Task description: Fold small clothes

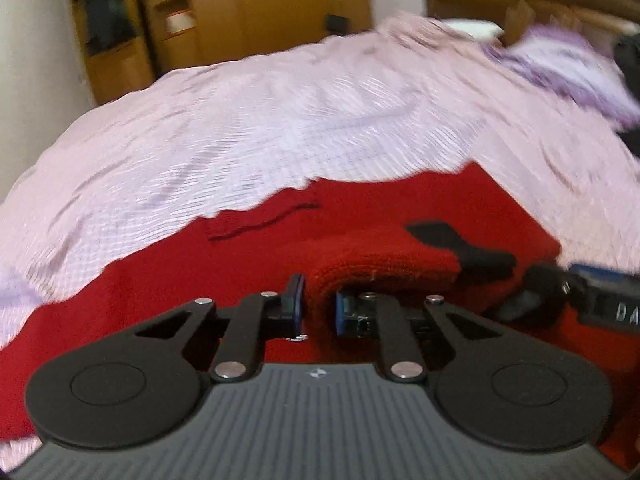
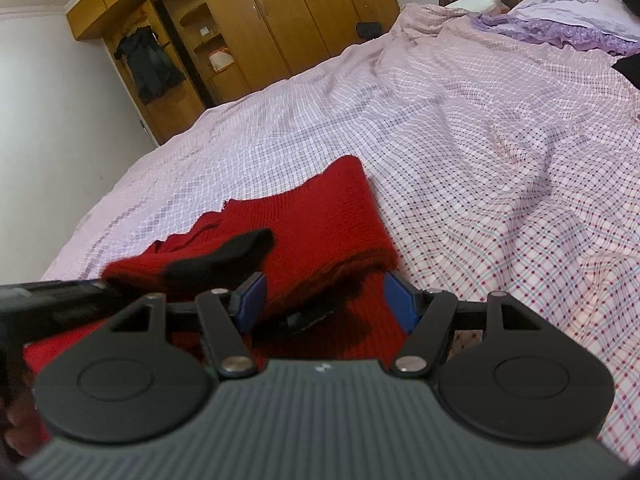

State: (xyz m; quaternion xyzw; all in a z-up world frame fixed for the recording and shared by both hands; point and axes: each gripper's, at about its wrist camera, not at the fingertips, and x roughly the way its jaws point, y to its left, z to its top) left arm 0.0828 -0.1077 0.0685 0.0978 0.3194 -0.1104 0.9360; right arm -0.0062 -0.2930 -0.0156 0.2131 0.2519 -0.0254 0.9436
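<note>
A: Left gripper (image 1: 318, 306) pinches the red knit's (image 1: 360, 216) folded edge on the bed (image 1: 280, 120).
B: Right gripper (image 2: 324, 300) fingers spread (wide) around its fold; checked sheet beyond.

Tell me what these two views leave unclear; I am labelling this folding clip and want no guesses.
- Red knitted garment: left wrist view is motion-blurred, and its near part is hidden behind the left gripper; garment type unclear.
- Left gripper's grip: fabric bunches between its blue pads, contact unclear.
- Right gripper: what its open fingers touch is shadowed.
- Purple frilled pillow: cut off by the frame edge.
</note>
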